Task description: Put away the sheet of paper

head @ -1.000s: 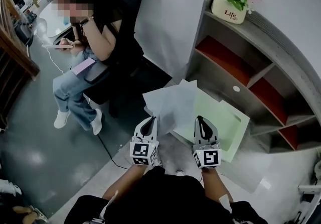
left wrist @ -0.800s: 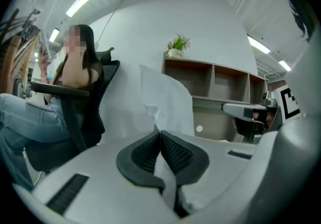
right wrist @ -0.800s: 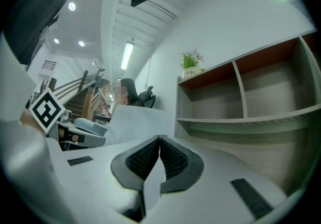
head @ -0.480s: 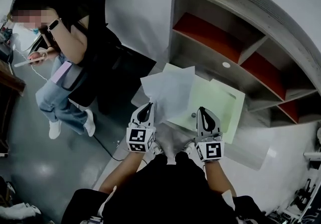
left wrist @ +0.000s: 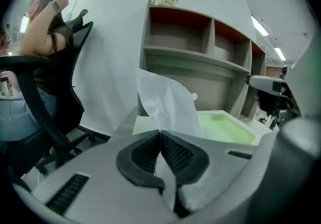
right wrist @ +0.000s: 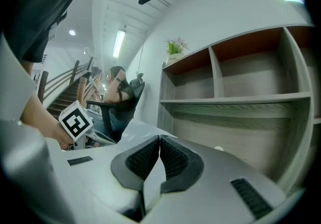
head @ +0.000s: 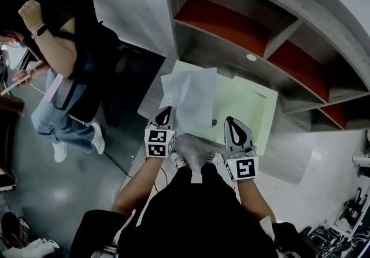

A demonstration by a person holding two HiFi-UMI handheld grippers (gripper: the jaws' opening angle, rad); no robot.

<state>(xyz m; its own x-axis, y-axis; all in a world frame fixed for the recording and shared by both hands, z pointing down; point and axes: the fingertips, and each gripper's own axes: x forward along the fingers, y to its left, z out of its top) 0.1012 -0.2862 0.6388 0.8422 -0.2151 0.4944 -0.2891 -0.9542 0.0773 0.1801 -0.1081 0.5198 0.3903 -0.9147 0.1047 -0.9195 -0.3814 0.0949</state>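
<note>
Closer to the shelf unit (head: 300, 14) than a second ago, both grippers and the sheet of paper (head: 191, 98) are now hanging right in front of its lowest level, while the seated person (head: 52, 43) is sliding off toward the left edge of the head view. The left gripper (head: 164, 113) is pinching the near edge of the paper, its jaws pressed together on the sheet, which is rising crumpled and upright above the black pads (left wrist: 143, 150) in the left gripper view. The far part of the sheet is hanging over a pale green tray (head: 248, 106) that is sitting at the foot of the shelves. The right gripper (head: 230, 122) is hovering just beside the paper's right edge, over the tray, its jaws pressed together with nothing showing between them. A black office chair (head: 101, 69) is standing under the seated person, well apart from the tray.
</note>
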